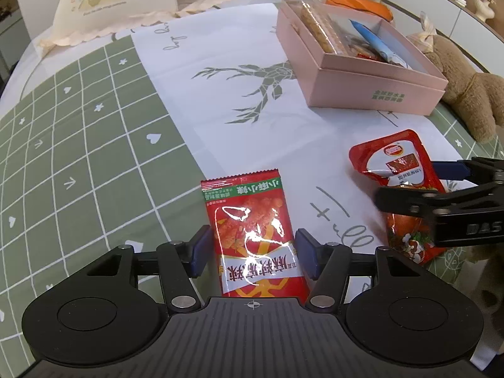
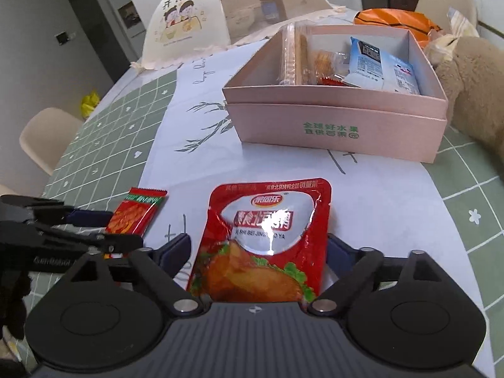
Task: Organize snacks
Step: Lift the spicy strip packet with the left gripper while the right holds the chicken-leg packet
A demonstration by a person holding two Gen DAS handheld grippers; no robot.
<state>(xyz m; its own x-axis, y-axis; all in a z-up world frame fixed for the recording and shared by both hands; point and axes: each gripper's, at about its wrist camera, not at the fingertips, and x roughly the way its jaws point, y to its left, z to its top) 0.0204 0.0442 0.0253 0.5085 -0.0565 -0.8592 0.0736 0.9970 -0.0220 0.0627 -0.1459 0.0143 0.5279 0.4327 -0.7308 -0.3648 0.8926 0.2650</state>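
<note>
Snacks (image 2: 365, 63) partly sat in the far box (image 2: 340, 126) — two packets left: left gripper (image 1: 250, 253) straddled the small packet (image 1: 252, 239) without pressing, right gripper (image 2: 256, 252) gaped around the big pouch (image 2: 267, 239).

I can't see the near end of the red spicy snack pack (image 1: 256, 239); my left gripper's black body covers it. The near end of the red roast duck pouch (image 2: 261, 245) hides the same way behind my right gripper's body, so I can't tell if the pads touch either one. The brown plush toy (image 1: 466, 91) on the far right is cut off by the picture's edge, and the snacks deep in the pink box (image 2: 334, 126) are too bunched up to name.
</note>
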